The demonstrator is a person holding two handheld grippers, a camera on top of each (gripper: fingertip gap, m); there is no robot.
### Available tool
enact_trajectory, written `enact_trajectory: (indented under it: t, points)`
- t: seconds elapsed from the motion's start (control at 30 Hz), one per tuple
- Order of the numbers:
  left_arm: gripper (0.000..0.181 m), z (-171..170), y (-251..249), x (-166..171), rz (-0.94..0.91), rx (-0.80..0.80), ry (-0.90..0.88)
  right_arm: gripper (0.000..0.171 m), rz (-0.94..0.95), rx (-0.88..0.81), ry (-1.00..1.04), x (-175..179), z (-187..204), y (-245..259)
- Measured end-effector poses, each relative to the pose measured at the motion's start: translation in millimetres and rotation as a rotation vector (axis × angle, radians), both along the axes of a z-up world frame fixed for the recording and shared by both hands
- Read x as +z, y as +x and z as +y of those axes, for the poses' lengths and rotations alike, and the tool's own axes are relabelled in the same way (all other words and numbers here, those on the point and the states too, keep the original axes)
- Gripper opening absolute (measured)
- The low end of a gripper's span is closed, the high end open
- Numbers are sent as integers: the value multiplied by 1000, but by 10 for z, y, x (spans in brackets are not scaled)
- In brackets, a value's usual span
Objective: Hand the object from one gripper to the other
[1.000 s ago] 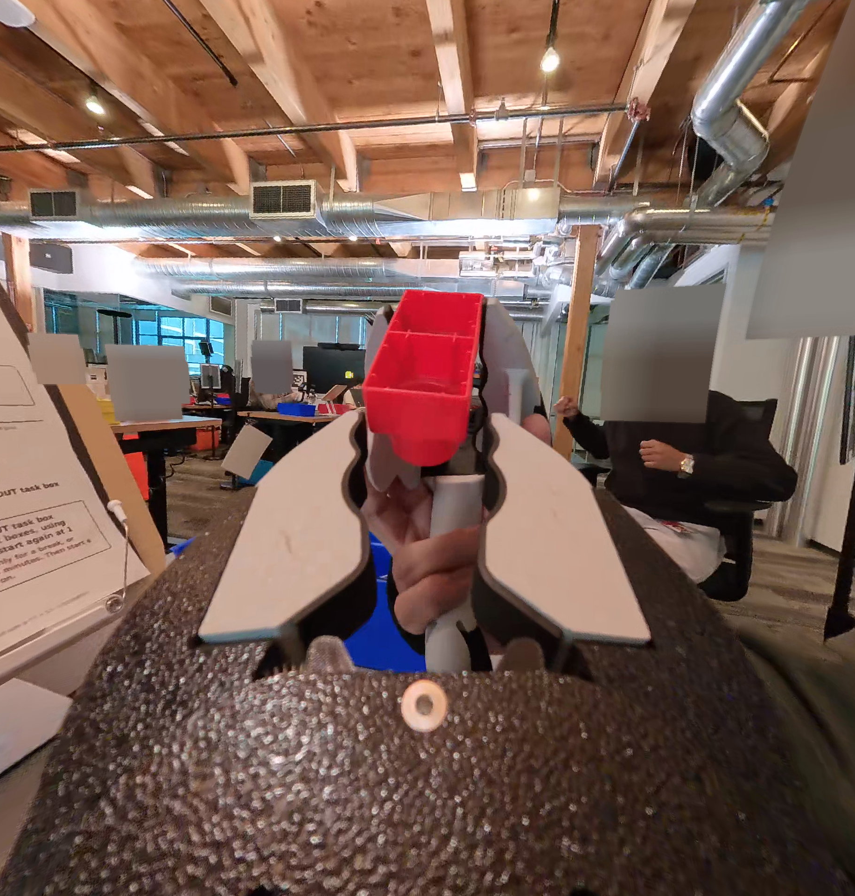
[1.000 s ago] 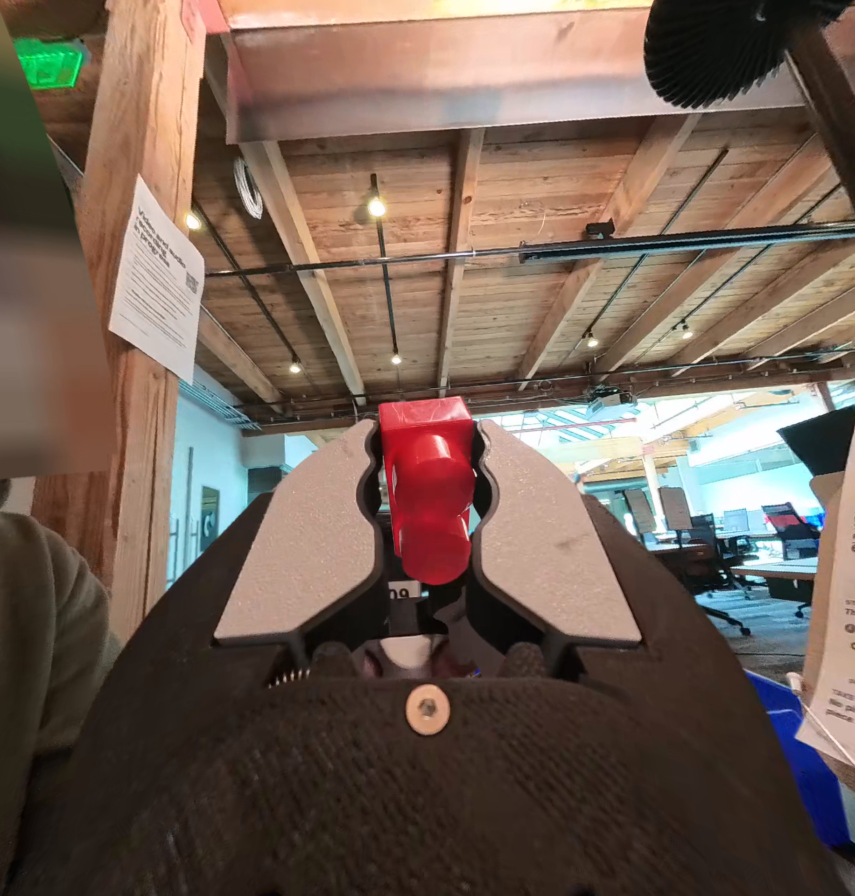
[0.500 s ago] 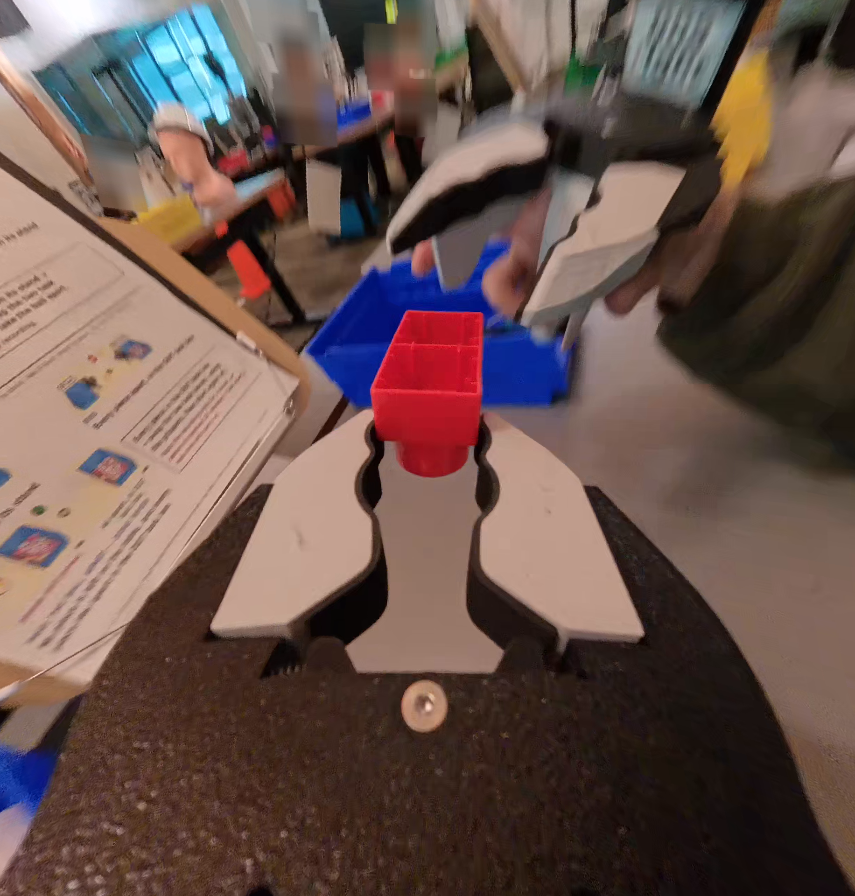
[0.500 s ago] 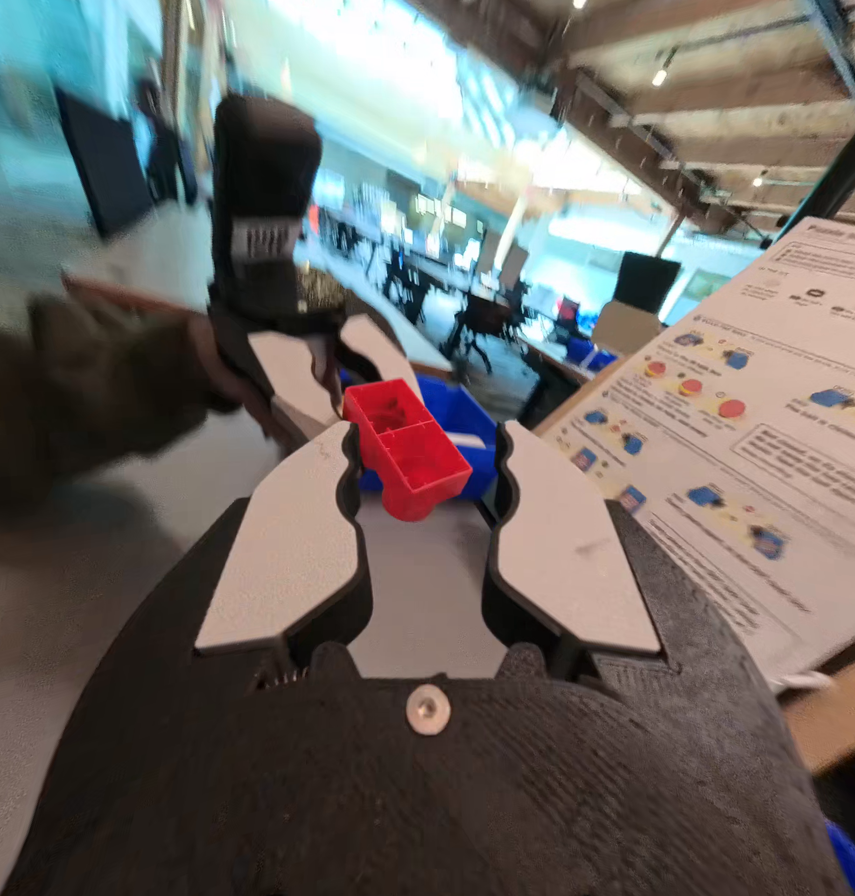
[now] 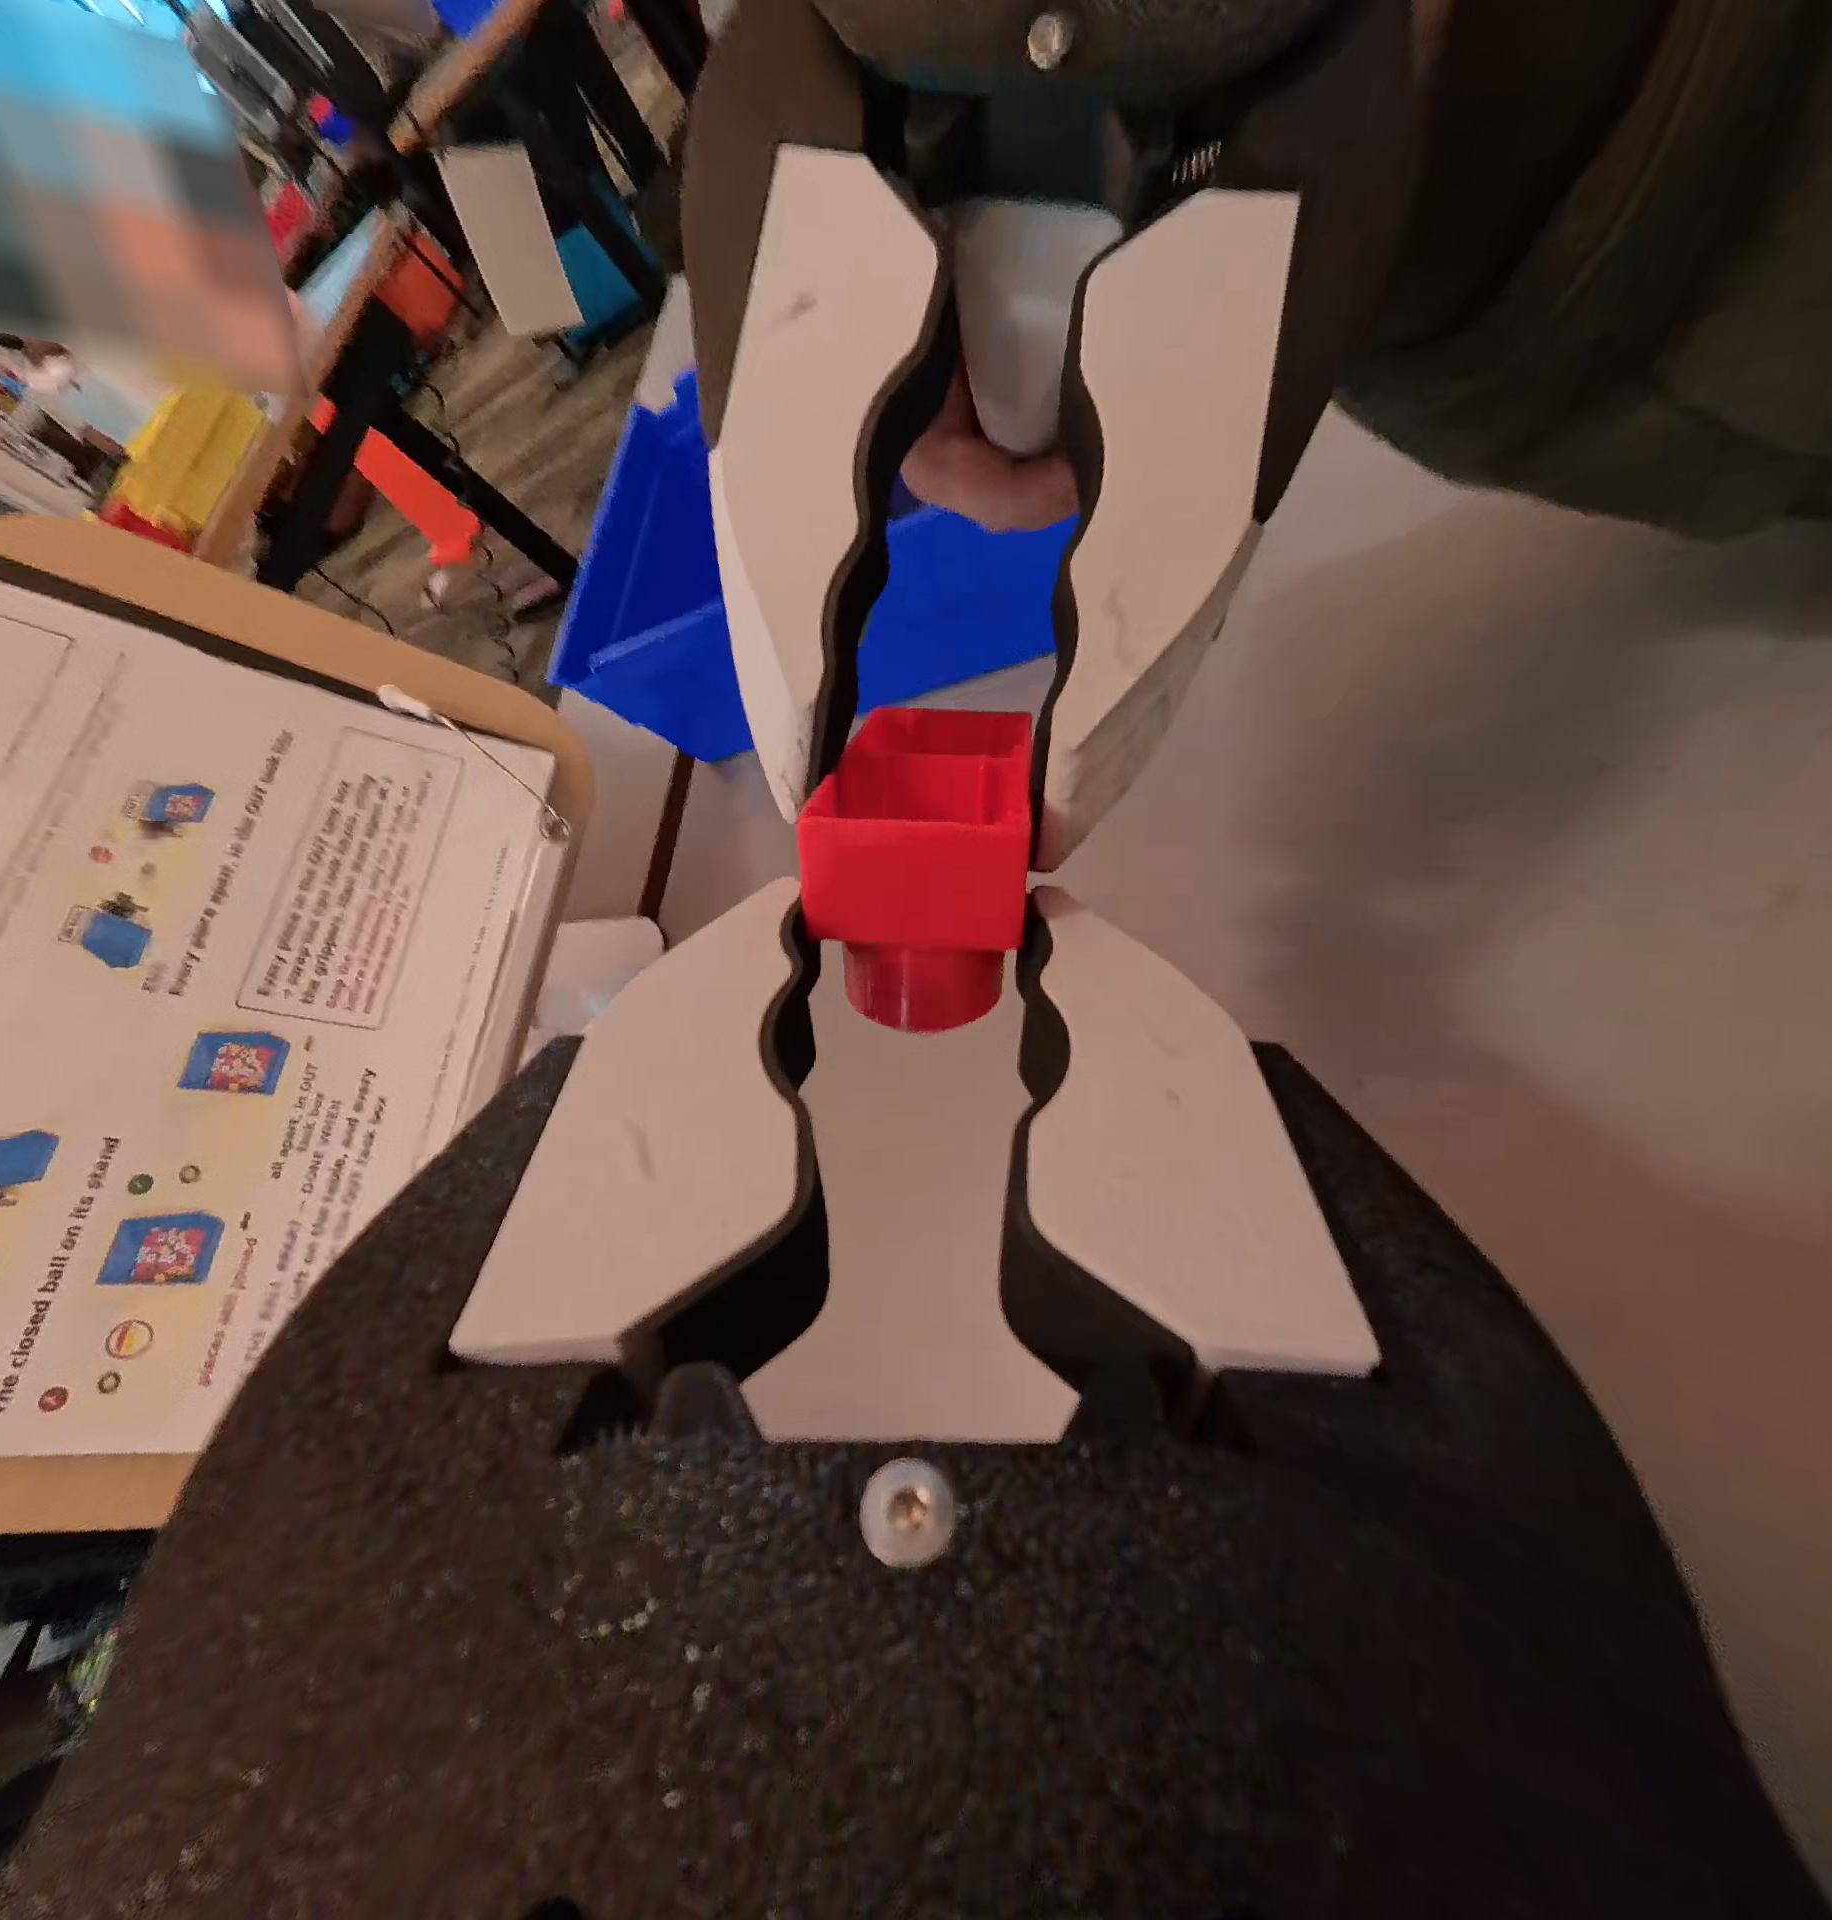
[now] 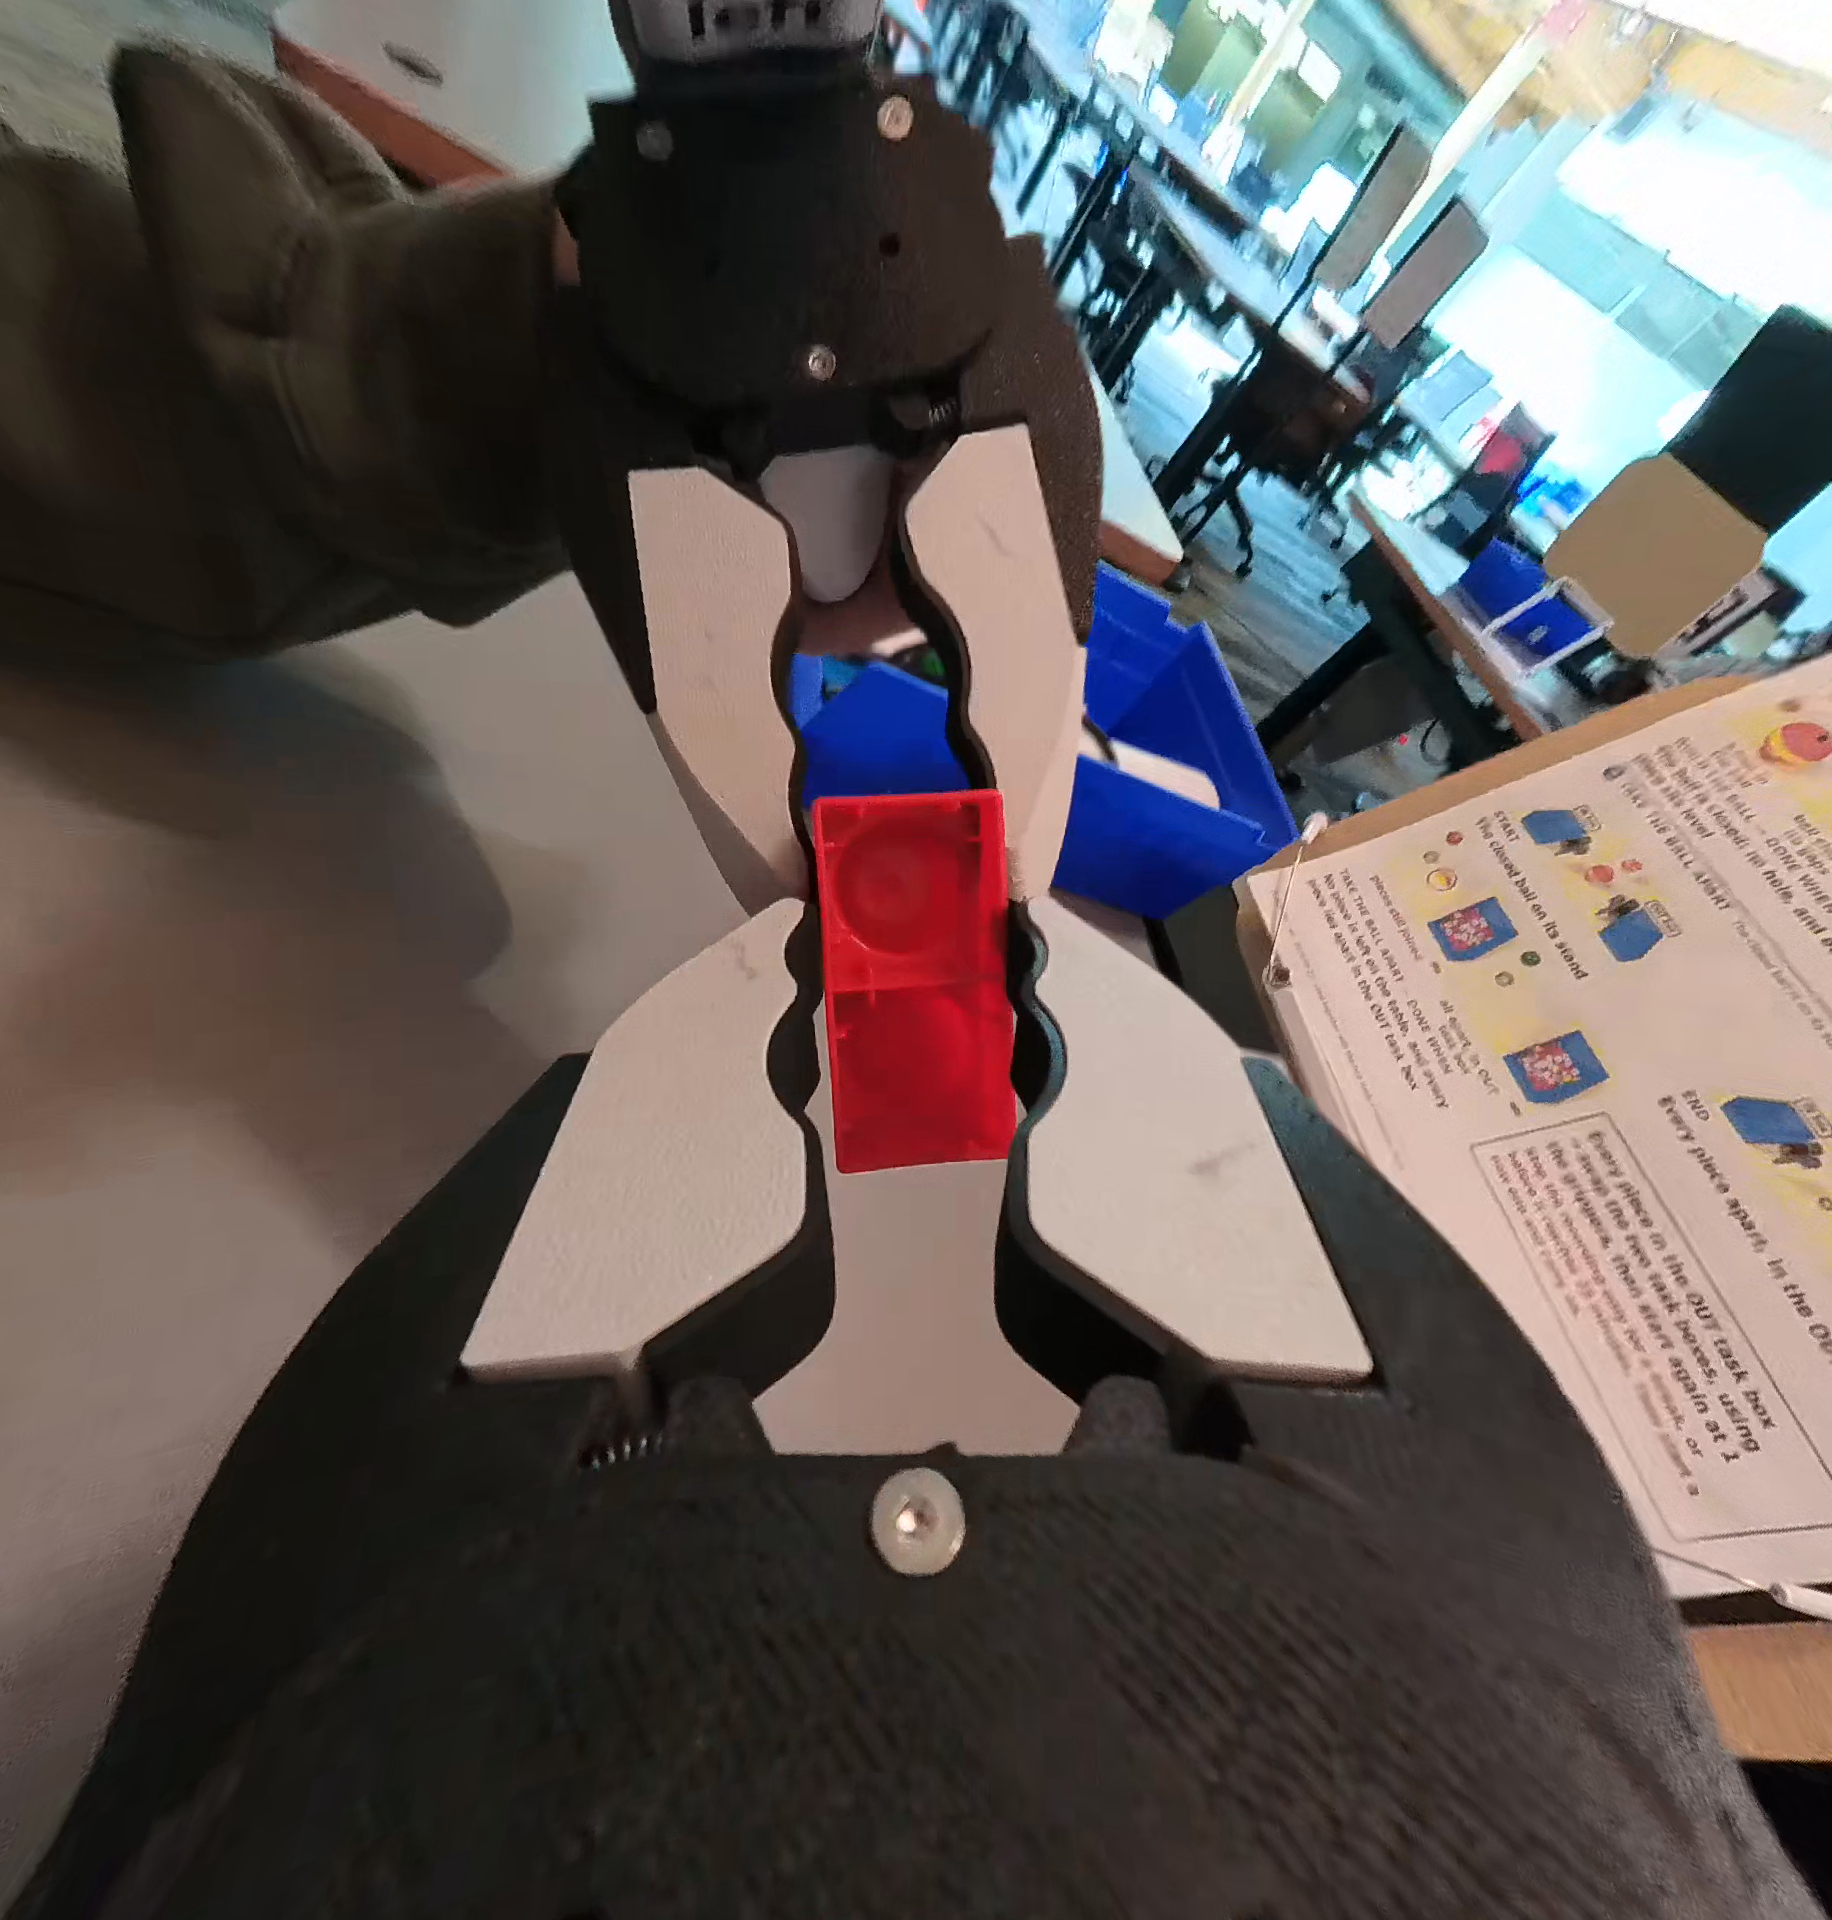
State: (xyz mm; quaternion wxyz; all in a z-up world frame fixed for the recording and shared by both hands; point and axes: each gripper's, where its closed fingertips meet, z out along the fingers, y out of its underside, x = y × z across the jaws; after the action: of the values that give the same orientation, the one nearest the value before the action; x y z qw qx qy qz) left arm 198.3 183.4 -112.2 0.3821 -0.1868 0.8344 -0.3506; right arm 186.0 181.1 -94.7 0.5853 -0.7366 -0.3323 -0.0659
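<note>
Half a second ago my right gripper (image 6: 912,925) hung open and apart from the brick; now it has come nose to nose with my left gripper (image 5: 917,909), and both are clamped on the one red two-stud plastic brick (image 5: 917,862). In the left wrist view my fingertips pinch its near end, hollow side up, one round stud poking down below them, while the right pair grips the far end, the two sets of tips almost touching. In the right wrist view the brick lies lengthwise between my fingers. Two grippers, one brick. Beyond the tips sit blue bins (image 6: 1151,821), how many I can't count; beside me lies one printed instruction sheet (image 5: 195,997) on a board.
</note>
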Motion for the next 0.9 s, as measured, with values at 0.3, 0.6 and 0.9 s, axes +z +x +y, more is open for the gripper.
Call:
enact_trajectory:
  t: [0.3,0.6,0.9]
  points:
    - [46,-53,60,794,-219,-56,-697,34,577,139,562,1041,-330,190]
    - [41,-321,84,912,-241,-161,-961,34,1058,378,701,1245,-222,115]
    - [36,-315,33,1041,-260,-207,-1120,33,1088,394,691,1210,-178,69]
